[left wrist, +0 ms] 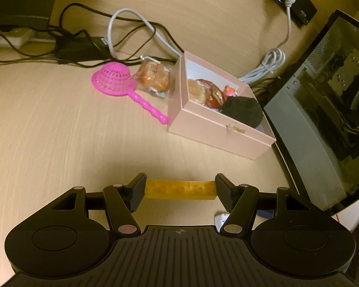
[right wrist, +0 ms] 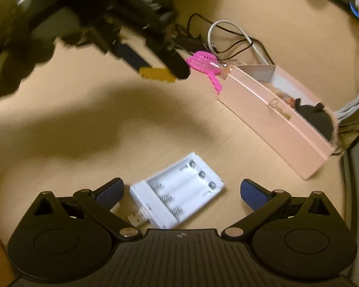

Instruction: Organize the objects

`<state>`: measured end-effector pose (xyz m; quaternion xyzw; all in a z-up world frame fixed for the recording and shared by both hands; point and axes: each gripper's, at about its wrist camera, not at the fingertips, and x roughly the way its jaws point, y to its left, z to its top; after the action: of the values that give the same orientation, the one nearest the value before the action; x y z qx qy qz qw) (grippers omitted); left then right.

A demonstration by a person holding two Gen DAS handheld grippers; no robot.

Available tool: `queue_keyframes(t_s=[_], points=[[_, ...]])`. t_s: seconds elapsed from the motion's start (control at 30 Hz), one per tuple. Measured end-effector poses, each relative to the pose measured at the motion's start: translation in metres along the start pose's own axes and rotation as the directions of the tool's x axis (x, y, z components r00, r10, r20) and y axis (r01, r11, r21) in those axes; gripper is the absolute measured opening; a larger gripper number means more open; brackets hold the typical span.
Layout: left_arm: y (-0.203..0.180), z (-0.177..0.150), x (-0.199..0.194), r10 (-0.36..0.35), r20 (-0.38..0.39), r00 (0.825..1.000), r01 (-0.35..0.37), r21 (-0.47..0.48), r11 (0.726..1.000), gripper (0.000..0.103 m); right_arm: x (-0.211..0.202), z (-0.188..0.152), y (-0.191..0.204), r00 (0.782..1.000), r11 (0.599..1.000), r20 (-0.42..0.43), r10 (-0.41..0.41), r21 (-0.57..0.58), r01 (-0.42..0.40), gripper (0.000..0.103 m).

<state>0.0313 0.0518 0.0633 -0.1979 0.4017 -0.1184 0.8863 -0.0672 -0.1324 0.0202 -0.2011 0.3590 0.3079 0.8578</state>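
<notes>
My left gripper [left wrist: 180, 189] is shut on a long yellow block [left wrist: 179, 189], held crosswise above the wooden desk; the same yellow block [right wrist: 156, 73] shows in the right wrist view at the upper left. A pink open box [left wrist: 217, 134] lies ahead to the right, holding wrapped snacks [left wrist: 207, 92] and a black cloth [left wrist: 243, 111]. A pink toy strainer [left wrist: 114, 80] and a bag of pastries [left wrist: 154, 77] lie left of the box. My right gripper [right wrist: 182, 192] stands open just above a white battery charger [right wrist: 179, 191] on the desk, with a finger on either side.
Tangled black and white cables [left wrist: 122, 31] and a power adapter [left wrist: 80, 47] lie at the back of the desk. A computer case with a glass side [left wrist: 330, 110] stands at the right. A coiled white cable [left wrist: 266, 68] sits behind the box.
</notes>
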Motion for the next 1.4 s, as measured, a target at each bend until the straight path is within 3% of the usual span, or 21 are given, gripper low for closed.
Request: queue_keyframes(t_s=[0.17,0.27,0.4,0.47,0.53,0.63,0.7,0.87,0.97,1.13,1.23,1.3,1.4], points=[[0.004,-0.005,-0.004,0.010,0.000,1.000,-0.010,-0.014,1.000,0.068,0.028,0.012,-0.029,0.996,0.991,-0.022,0.092,0.100,-0.089,0.103],[0.006,-0.009,-0.007,0.013,-0.001,1.000,-0.013,-0.023,1.000,0.068,0.031,0.015,-0.037,0.997,0.987,-0.021,0.080,0.143,-0.077,0.101],[0.006,-0.013,-0.009,0.016,-0.002,1.000,-0.016,-0.028,0.999,0.068,0.032,0.021,-0.046,1.000,0.983,-0.018,0.020,0.182,-0.016,0.068],[0.007,-0.015,-0.009,0.017,-0.003,1.000,-0.018,-0.032,0.999,0.068,0.030,0.019,-0.052,1.000,0.977,-0.023,-0.005,0.214,0.010,0.057],[0.007,-0.016,-0.009,0.019,-0.002,1.000,-0.019,-0.035,0.999,0.068,0.028,0.018,-0.058,0.999,0.968,-0.040,-0.038,0.245,0.046,0.057],[0.005,-0.019,-0.010,0.014,-0.002,1.000,-0.014,-0.035,0.999,0.068,0.020,0.009,-0.067,0.998,0.954,-0.049,-0.046,0.295,0.059,0.061],[0.004,-0.020,-0.012,0.011,0.000,1.000,-0.011,-0.031,0.999,0.068,0.010,0.001,-0.069,0.999,0.948,-0.030,-0.044,0.315,0.051,0.077],[0.002,-0.023,-0.020,0.015,0.019,1.000,-0.014,-0.033,0.999,0.068,-0.018,-0.014,-0.056,0.997,0.962,0.011,-0.070,0.265,0.065,0.086],[0.004,-0.025,-0.021,0.018,0.026,1.000,-0.017,-0.043,0.999,0.068,-0.021,-0.019,-0.050,1.000,0.957,-0.014,-0.013,0.289,0.016,0.087],[0.007,-0.028,-0.020,0.029,0.017,0.999,-0.028,-0.054,0.998,0.068,-0.014,-0.009,-0.017,0.987,0.940,0.001,0.162,0.305,-0.154,0.090],[0.008,-0.026,-0.023,0.060,0.022,0.998,-0.059,-0.045,0.997,0.068,-0.016,0.005,0.003,0.997,0.975,0.018,0.074,0.207,-0.076,0.092],[0.009,-0.025,-0.025,0.086,0.030,0.996,-0.085,-0.044,0.995,0.068,-0.015,0.009,0.008,1.000,0.987,0.022,0.002,0.163,-0.005,0.102],[0.009,-0.024,-0.027,0.131,0.042,0.991,-0.129,-0.039,0.991,0.068,-0.008,0.015,0.005,0.999,0.973,-0.010,0.036,0.228,-0.032,0.103]])
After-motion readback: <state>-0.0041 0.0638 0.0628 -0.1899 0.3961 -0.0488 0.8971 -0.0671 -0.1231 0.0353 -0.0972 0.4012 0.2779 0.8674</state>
